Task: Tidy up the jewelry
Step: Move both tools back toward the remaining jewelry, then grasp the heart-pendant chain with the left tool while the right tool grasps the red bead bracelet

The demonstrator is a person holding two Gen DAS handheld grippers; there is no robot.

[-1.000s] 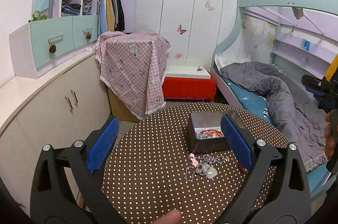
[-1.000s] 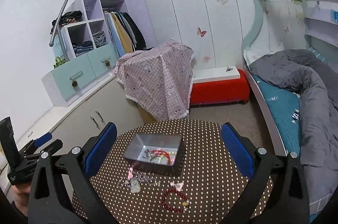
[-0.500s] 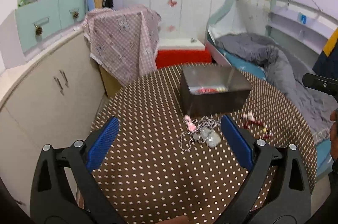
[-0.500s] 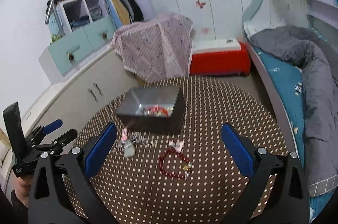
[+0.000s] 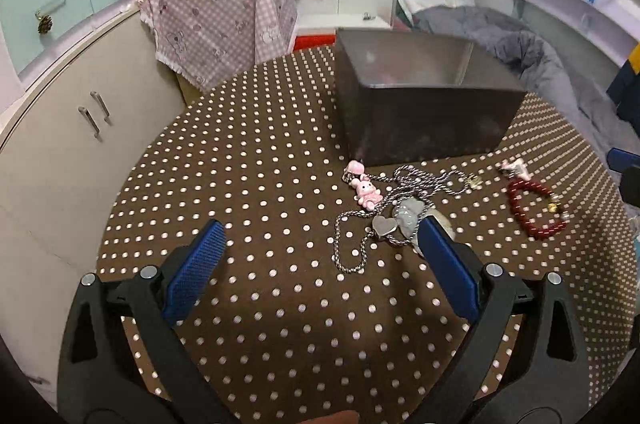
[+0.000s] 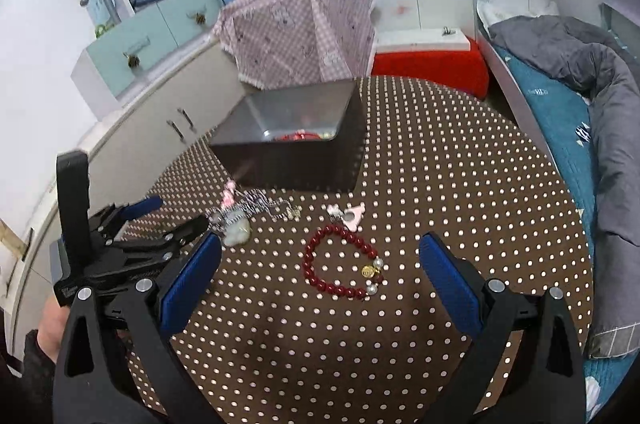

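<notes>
1. Both pairs of tongs are spread wide and empty. The left tongs [image 5: 320,256] hang low over the worktop [image 5: 248,160] with the silver chain necklace [image 5: 384,220] just ahead of their right pad; the right tongs [image 6: 320,268] are framed around the red bead bracelet [image 6: 340,264].
2. I judge the step in hand to be the approach for a pickup, with loose pieces not yet moved into the dark box [image 5: 420,116], which stands toward the worktop's far edge.
3. The loose jewelry lies just in front of the box: a pink bunny charm [image 5: 366,192], the chain with its heart pendant [image 5: 386,225], a pale stone piece [image 6: 236,230], a small pink clip [image 6: 348,214] and the bracelet, nearer the right edge.
4. The next move probably calls for lowering the pads to either side of one piece and pinching low, since chain and beads lie flat and may slip.
5. The box's contents are barely visible: only something red shows over its rim. The chain is tangled with the charms, so its ends are hard to trace.
</notes>
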